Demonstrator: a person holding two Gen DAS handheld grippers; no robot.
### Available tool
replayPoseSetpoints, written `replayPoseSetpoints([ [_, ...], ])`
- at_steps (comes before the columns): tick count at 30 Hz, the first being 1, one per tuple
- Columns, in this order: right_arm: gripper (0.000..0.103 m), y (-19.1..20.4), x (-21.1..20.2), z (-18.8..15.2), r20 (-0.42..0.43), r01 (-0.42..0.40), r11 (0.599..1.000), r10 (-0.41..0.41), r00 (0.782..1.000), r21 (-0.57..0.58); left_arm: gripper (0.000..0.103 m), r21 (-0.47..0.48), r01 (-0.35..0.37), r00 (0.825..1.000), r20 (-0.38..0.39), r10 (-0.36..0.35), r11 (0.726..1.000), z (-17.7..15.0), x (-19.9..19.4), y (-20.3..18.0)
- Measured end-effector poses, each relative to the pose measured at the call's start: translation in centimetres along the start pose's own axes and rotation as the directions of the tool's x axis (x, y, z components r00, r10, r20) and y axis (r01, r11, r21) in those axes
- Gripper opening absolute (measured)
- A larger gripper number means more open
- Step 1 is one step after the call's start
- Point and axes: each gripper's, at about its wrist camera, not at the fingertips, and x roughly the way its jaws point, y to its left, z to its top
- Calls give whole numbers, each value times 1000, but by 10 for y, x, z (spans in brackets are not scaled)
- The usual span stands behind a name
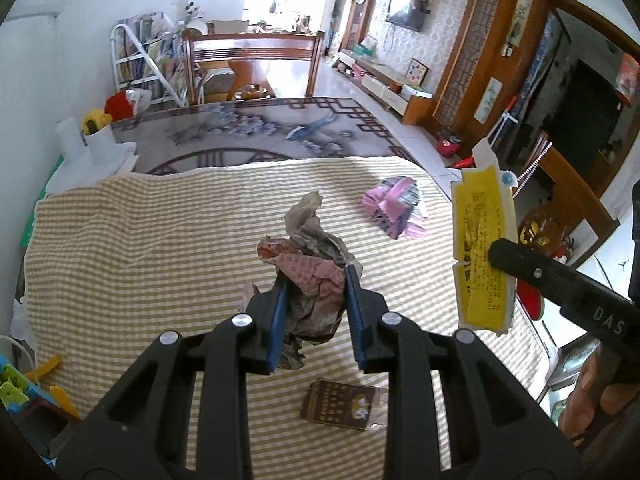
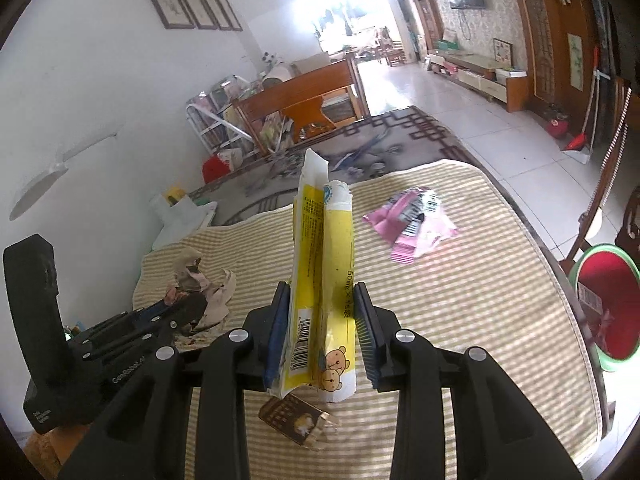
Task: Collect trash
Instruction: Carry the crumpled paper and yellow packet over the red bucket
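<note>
My left gripper (image 1: 316, 300) is shut on a crumpled wad of brown and red paper (image 1: 310, 256), lifted above the striped tablecloth (image 1: 140, 248). From the right wrist view the same wad (image 2: 192, 280) shows at the left, in the left gripper (image 2: 160, 312). My right gripper (image 2: 320, 320) is shut on a flattened yellow carton (image 2: 320, 248) with a bear print, held upright. In the left wrist view that carton (image 1: 482, 248) hangs at the right. A pink wrapper (image 1: 394, 208) (image 2: 412, 224) lies on the far right of the cloth. A small brown packet (image 1: 344, 404) (image 2: 296, 424) lies near the front edge.
A red bin with a green rim (image 2: 604, 304) stands on the floor right of the table. White containers (image 1: 96, 148) stand at the table's far left. A wooden chair (image 1: 252, 68) is behind the table. Toys (image 1: 24, 396) sit at the near left.
</note>
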Motion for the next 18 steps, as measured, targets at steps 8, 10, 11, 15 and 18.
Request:
replayPoseSetpoints([
  [8, 32, -29, -14, -3, 0, 13, 999, -13, 1000, 49, 26, 38, 24, 1000, -8, -23, 999, 0, 6, -27],
  [10, 32, -37, -16, -3, -5, 10, 998, -9, 1000, 68, 26, 45, 28, 1000, -14, -27, 999, 0, 8, -33],
  [11, 32, -41, -17, -3, -8, 7, 997, -6, 1000, 77, 26, 48, 30, 999, -17, -29, 998, 0, 10, -36],
  [15, 32, -58, -23, -5, -10, 3, 994, -2, 1000, 111, 26, 66, 34, 999, -27, -33, 997, 1, 15, -47],
  [18, 32, -67, -27, -5, -10, 9, 992, -7, 1000, 128, 26, 82, 42, 999, -29, -40, 996, 1, 19, -58],
])
